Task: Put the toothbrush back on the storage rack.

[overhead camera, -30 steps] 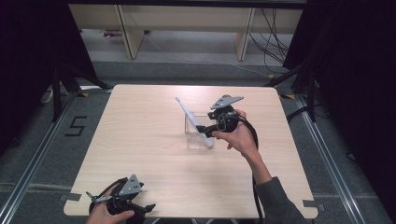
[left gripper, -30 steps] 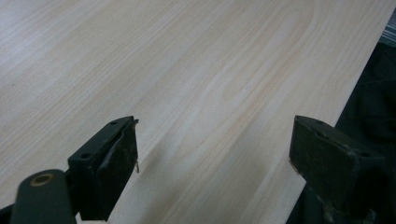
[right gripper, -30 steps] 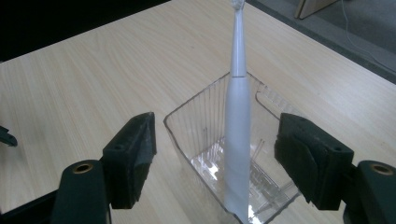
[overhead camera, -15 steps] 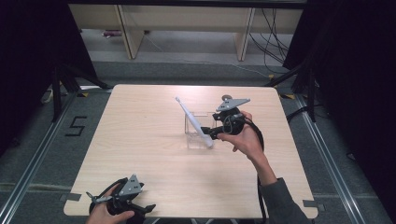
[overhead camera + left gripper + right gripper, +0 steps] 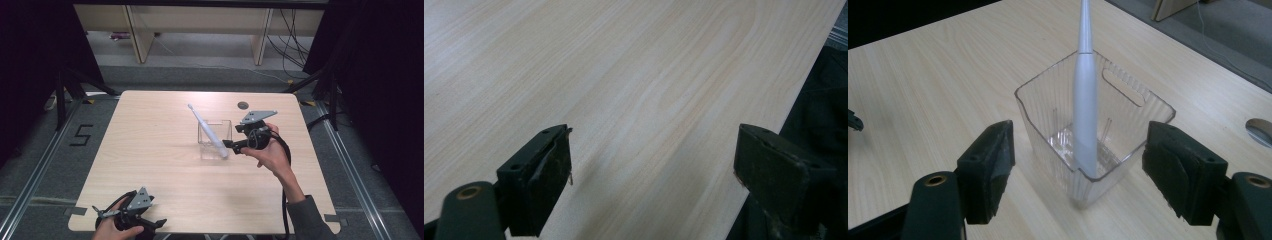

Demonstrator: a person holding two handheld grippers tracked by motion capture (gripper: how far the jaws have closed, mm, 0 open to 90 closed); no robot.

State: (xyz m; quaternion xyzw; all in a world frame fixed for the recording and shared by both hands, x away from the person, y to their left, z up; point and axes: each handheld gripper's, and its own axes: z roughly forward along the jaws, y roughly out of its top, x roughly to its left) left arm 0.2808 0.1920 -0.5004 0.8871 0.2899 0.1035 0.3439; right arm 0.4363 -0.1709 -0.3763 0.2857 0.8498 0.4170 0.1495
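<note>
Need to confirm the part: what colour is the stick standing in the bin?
Pale grey-white, plain. The stick shows best in the right gripper view, leaning in the clear ribbed bin.

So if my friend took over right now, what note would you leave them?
Right gripper: open, holding nothing, its jaws either side of the clear plastic bin near the middle of the table.
Left gripper: open and holding nothing, low over the table's near edge.
The white electric toothbrush stands inside the bin, thick end down, leaning on the rim with its thin end sticking up and out.
Done: the toothbrush looks placed in the bin and let go.
Left: probably just pull the right gripper away without knocking the bin; the brush leans, so it could tip.
</note>
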